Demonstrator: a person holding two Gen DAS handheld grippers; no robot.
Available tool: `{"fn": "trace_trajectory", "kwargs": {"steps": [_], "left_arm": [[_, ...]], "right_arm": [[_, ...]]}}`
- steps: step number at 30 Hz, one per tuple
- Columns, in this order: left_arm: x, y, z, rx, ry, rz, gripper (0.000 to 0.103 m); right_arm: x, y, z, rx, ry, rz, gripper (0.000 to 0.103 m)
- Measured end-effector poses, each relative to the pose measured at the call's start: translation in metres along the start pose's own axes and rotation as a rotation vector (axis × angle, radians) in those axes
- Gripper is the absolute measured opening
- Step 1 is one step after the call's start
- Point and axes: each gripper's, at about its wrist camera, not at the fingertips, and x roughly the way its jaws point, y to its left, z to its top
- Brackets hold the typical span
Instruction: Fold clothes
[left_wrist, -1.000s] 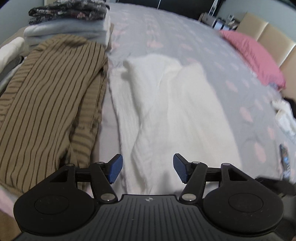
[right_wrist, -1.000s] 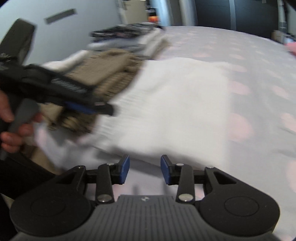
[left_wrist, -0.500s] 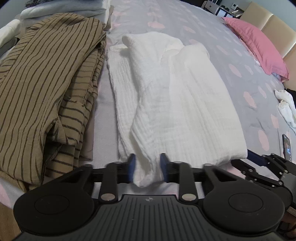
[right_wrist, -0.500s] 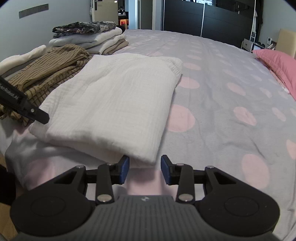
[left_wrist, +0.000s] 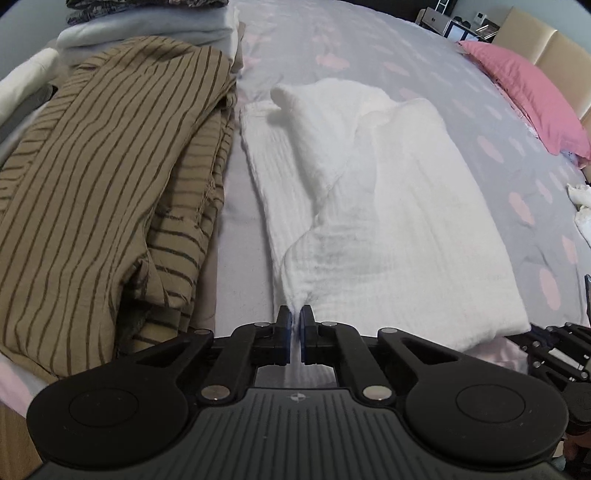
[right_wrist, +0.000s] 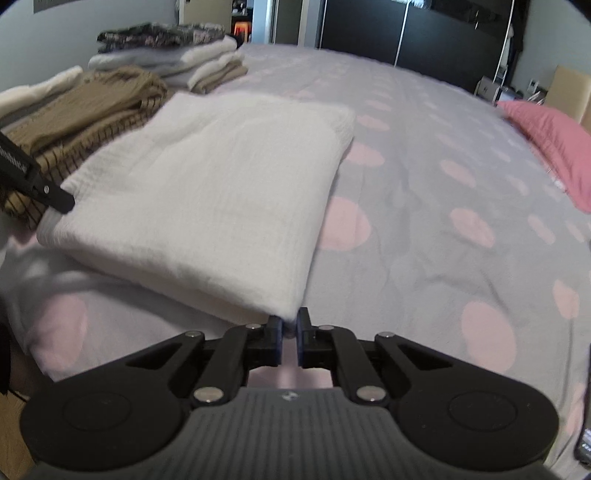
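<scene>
A folded white garment (left_wrist: 388, 221) (right_wrist: 221, 184) lies on the grey bedspread with pink dots (right_wrist: 443, 184). My left gripper (left_wrist: 294, 321) is shut on a pinched fold at the garment's near left edge; its tip (right_wrist: 48, 192) also shows at the left of the right wrist view. My right gripper (right_wrist: 290, 325) sits at the garment's near right corner. Its jaws are closing, with the corner cloth squeezed between the blue pads. Part of the right gripper (left_wrist: 554, 343) shows at the right edge of the left wrist view.
A rumpled brown striped garment (left_wrist: 92, 184) (right_wrist: 92, 107) lies just left of the white one. Behind it stands a stack of folded clothes (left_wrist: 147, 26) (right_wrist: 173, 55). A pink pillow (left_wrist: 524, 92) (right_wrist: 546, 136) and a small white cloth (left_wrist: 581, 206) lie at the right.
Both grippers went from wide open to closed. The left one closed on the garment's near edge first, then the right one closed on its near corner.
</scene>
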Motion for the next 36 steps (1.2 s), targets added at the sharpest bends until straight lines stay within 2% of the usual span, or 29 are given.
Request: {"fn": "trace_trajectory", "kwargs": {"steps": [1, 2, 3, 4, 6, 7, 9, 11, 12, 15, 17, 20, 22, 31, 36], "left_arm": [[-0.002, 0.000, 0.000, -0.001, -0.003, -0.004, 0.004], [-0.003, 0.000, -0.001, -0.002, -0.010, -0.009, 0.010], [-0.006, 0.000, -0.002, -0.002, -0.021, -0.012, 0.020], [-0.009, 0.001, -0.003, -0.003, -0.034, -0.016, 0.027], [-0.014, 0.001, -0.003, -0.013, -0.063, -0.031, 0.055], [-0.016, 0.001, -0.003, -0.019, -0.077, -0.041, 0.057], [-0.018, 0.001, -0.003, -0.028, -0.091, -0.055, 0.058], [-0.016, 0.001, -0.003, -0.034, -0.085, -0.057, 0.060], [-0.013, 0.000, -0.003, -0.034, -0.078, -0.054, 0.060], [-0.005, -0.003, -0.002, -0.035, -0.057, -0.047, 0.060], [0.000, -0.004, -0.001, -0.044, -0.049, -0.047, 0.060], [0.005, -0.002, 0.001, -0.069, -0.049, -0.066, 0.060], [0.008, -0.002, 0.001, -0.082, -0.047, -0.075, 0.060], [0.038, -0.003, 0.002, -0.099, 0.018, -0.061, 0.061], [0.044, -0.009, 0.002, -0.062, 0.004, -0.042, 0.067]], "right_arm": [[-0.001, -0.001, 0.000, 0.005, 0.006, 0.004, 0.008], [-0.002, -0.003, -0.001, 0.009, 0.012, 0.008, 0.009], [-0.004, -0.004, -0.002, 0.013, 0.019, 0.010, 0.010], [-0.007, -0.006, -0.003, 0.023, 0.026, 0.007, 0.013], [-0.012, -0.010, -0.005, 0.051, 0.032, -0.001, 0.014], [-0.016, -0.013, -0.006, 0.072, 0.027, -0.008, 0.014], [-0.026, -0.018, -0.004, 0.120, -0.016, -0.012, 0.017], [-0.037, -0.022, -0.001, 0.157, -0.090, -0.009, 0.028], [-0.043, -0.023, 0.001, 0.173, -0.130, -0.006, 0.039], [-0.050, -0.027, 0.006, 0.216, -0.212, 0.024, 0.052], [-0.047, -0.032, 0.011, 0.257, -0.227, 0.066, 0.059], [-0.034, -0.040, 0.017, 0.330, -0.204, 0.135, 0.064], [-0.022, -0.046, 0.018, 0.381, -0.175, 0.178, 0.073], [0.028, -0.064, 0.005, 0.552, -0.014, 0.235, 0.074], [0.035, -0.057, 0.006, 0.502, -0.019, 0.232, 0.075]]}}
